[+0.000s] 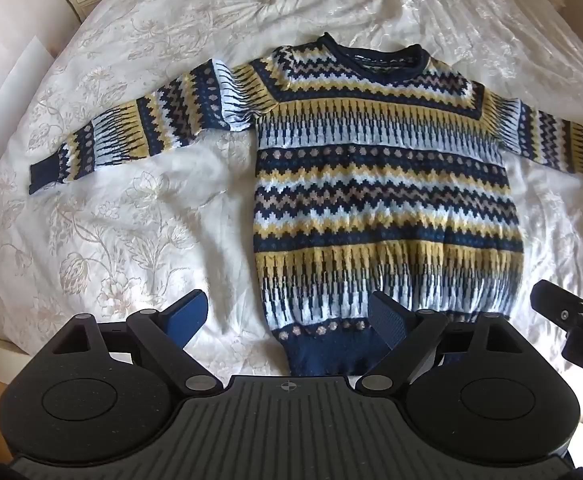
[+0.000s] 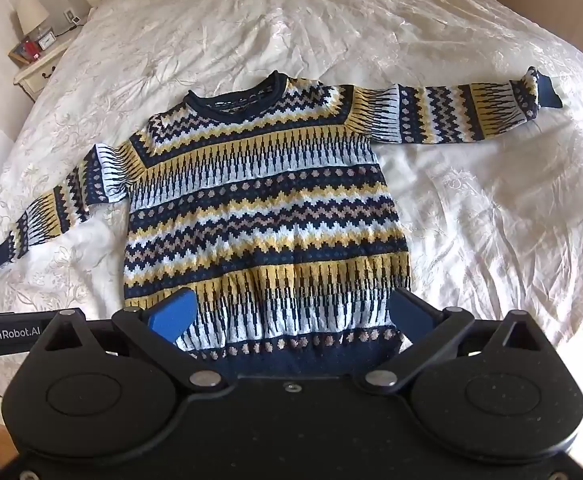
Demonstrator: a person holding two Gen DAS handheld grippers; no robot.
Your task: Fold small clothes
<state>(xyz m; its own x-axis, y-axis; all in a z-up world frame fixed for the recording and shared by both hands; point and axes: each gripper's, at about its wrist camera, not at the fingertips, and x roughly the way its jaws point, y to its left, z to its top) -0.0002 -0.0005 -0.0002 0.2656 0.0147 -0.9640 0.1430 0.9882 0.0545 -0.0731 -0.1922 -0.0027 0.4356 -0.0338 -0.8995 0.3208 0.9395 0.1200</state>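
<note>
The left claw [image 1: 287, 316] stands wide, holding nothing; its blue pads [image 1: 189, 314] hang above the near end of the bed, one over bare white cover, the other over the near left corner of the sweater's hem. The right claw [image 2: 291, 314] is just as wide and holds nothing, its two blue pads [image 2: 173, 316] spread over the near part of the sweater, just above the dark hem band.

The sweater [image 1: 383, 184] lies flat and face up on the bed cover [image 1: 131, 220], hem towards the claws and round dark collar [image 1: 387, 56] at the far end. It is knitted in navy, yellow, white and tan bands. Both sleeves are spread out sideways: the left sleeve [image 1: 131, 140] slants down towards the near left, the right sleeve [image 2: 463, 112] reaches straight out to the right, each ending in a dark cuff.

Far left, beside the bed, stands a cream bedside table [image 2: 39, 68] with a lamp [image 2: 31, 12] and a small clock [image 2: 46, 42].
</note>
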